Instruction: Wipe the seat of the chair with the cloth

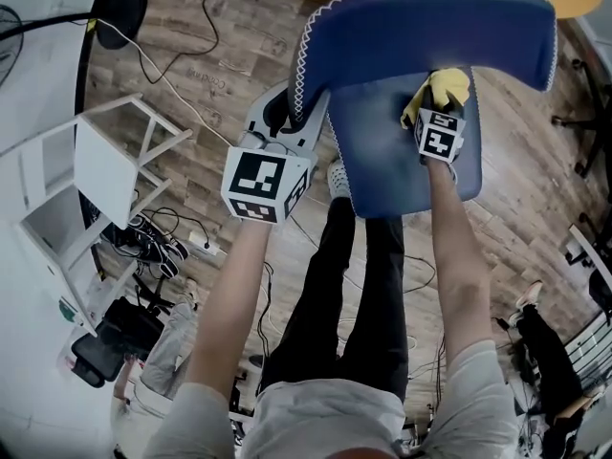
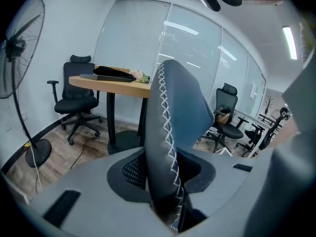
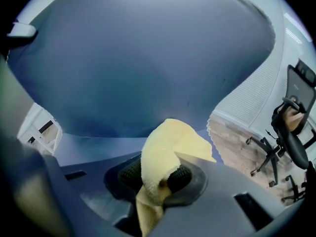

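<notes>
A blue chair stands in front of me, its seat (image 1: 387,156) below its curved backrest (image 1: 430,32) in the head view. My left gripper (image 1: 287,115) is at the chair's left side, shut on the white-stitched edge of the backrest (image 2: 170,117), which runs down between its jaws (image 2: 165,194). My right gripper (image 1: 440,101) is over the back of the seat, shut on a yellow cloth (image 1: 442,86). In the right gripper view the cloth (image 3: 165,149) bunches out between the pads, close to the backrest (image 3: 138,58) and the seat (image 3: 89,149).
A white open rack (image 1: 96,170) and cables lie on the wooden floor at the left, near a fan base (image 1: 120,12). A round wooden table (image 2: 111,83) and black office chairs (image 2: 76,100) stand beyond the chair. My legs (image 1: 354,285) are just before the seat.
</notes>
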A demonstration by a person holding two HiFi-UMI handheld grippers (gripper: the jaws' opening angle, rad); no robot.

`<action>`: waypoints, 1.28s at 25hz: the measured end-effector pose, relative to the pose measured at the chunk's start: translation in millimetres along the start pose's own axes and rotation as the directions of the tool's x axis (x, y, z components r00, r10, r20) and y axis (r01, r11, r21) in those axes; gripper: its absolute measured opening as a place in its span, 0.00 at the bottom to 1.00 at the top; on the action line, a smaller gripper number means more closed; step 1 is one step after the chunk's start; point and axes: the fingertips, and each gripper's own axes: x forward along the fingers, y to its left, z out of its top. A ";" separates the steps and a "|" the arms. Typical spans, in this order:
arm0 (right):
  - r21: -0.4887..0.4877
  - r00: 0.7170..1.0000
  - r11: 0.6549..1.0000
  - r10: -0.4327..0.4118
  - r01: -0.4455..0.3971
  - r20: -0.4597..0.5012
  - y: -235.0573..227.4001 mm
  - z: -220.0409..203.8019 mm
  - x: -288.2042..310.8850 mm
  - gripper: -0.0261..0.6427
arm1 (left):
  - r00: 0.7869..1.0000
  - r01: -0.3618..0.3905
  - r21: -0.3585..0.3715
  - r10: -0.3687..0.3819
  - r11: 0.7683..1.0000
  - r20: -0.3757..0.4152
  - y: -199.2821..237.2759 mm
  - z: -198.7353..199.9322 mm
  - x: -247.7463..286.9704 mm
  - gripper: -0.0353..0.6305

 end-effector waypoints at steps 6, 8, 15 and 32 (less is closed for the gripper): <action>-0.102 1.000 0.995 0.020 -0.021 -0.012 47.4 0.5 -4.5 0.17 | 1.000 0.006 -0.001 -0.006 1.000 0.003 -0.2 0.1 -1.5 0.26; -0.113 0.999 0.993 0.025 -0.028 -0.029 55.2 0.7 -5.3 0.17 | 1.000 0.007 -0.002 -0.007 1.000 0.006 0.2 0.5 -2.2 0.26; -0.139 0.996 0.987 0.080 -0.086 -0.045 84.1 -1.2 -7.5 0.17 | 1.000 0.006 -0.012 -0.006 1.000 0.011 1.4 -0.2 0.4 0.26; -0.320 0.960 0.905 0.272 -0.280 -0.071 166.2 -23.1 -29.7 0.17 | 0.999 -0.003 0.043 0.005 0.999 -0.049 0.0 -5.2 -2.2 0.27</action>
